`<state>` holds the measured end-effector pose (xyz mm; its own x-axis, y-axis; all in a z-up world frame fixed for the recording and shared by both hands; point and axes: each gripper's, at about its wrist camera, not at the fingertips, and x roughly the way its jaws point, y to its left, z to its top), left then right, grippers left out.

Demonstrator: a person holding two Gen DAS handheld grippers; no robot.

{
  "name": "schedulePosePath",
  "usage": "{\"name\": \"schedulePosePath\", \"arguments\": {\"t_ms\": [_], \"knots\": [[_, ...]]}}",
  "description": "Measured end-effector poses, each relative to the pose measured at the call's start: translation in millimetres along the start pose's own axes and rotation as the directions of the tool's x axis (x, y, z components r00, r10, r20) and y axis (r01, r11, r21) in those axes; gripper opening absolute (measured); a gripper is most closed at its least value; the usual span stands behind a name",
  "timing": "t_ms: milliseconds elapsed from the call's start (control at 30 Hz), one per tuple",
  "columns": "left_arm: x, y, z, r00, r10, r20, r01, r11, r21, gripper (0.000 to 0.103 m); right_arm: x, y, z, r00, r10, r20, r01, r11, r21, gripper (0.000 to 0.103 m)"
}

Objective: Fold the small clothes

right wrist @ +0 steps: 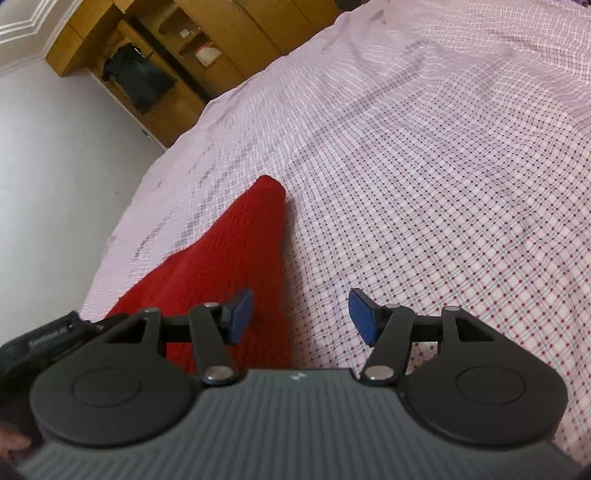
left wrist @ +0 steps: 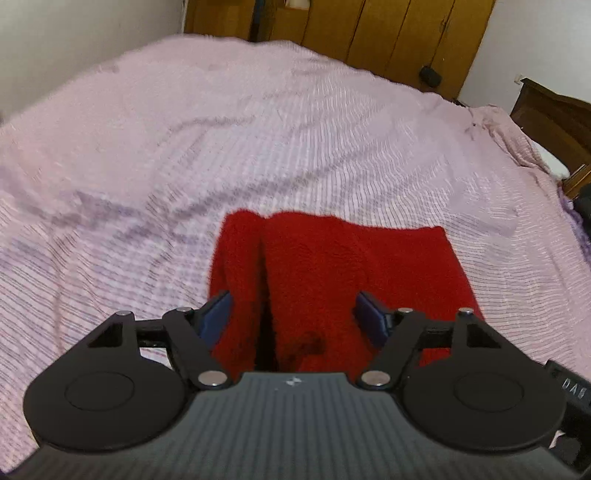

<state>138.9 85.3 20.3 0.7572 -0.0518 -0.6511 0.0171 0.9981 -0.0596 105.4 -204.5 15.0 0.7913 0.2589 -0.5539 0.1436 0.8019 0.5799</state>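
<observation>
Left wrist: red garment between tongs

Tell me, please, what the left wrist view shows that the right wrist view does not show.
Only the left wrist view: the left gripper, open above the red garment, a dark gap between the garment's two layers, and a dark wooden headboard.
Only the right wrist view: the right gripper, open over the garment's edge, and an open shelf.
Both: the garment, the checked bedspread and a wooden wardrobe.

Left tongs agape above red garment, pink bedspread.
</observation>
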Motion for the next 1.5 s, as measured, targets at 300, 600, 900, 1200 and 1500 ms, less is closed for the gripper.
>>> {"name": "schedulePosePath", "arguments": {"t_ms": [300,600,900,1200,1500], "knots": [[-14,-23,-3,0.995,-0.024,0.092,0.01,0.989,0.15,0.077,-1,2,-1,1.0,-0.011,0.007,0.011,1.0,-0.026,0.061],[12,9,-10,0.991,-0.134,-0.011,0.133,0.989,-0.059,0.053,7,6,8,0.997,-0.073,0.018,0.075,0.991,-0.109,0.061],[-25,25,-13,0.978,-0.196,0.076,0.203,0.975,-0.09,0.033,16,28,7,1.0,-0.008,-0.024,0.002,0.969,-0.245,0.05],[-27,66,-34,0.992,-0.119,0.048,0.126,0.979,-0.159,0.034,6,72,-14,0.999,0.049,-0.008,-0.048,0.914,-0.404,0.049],[-20,64,-40,0.994,-0.098,0.053,0.103,0.99,-0.1,0.047,-24,80,-10,0.992,0.128,-0.008,-0.12,0.906,-0.406,0.05]]}}
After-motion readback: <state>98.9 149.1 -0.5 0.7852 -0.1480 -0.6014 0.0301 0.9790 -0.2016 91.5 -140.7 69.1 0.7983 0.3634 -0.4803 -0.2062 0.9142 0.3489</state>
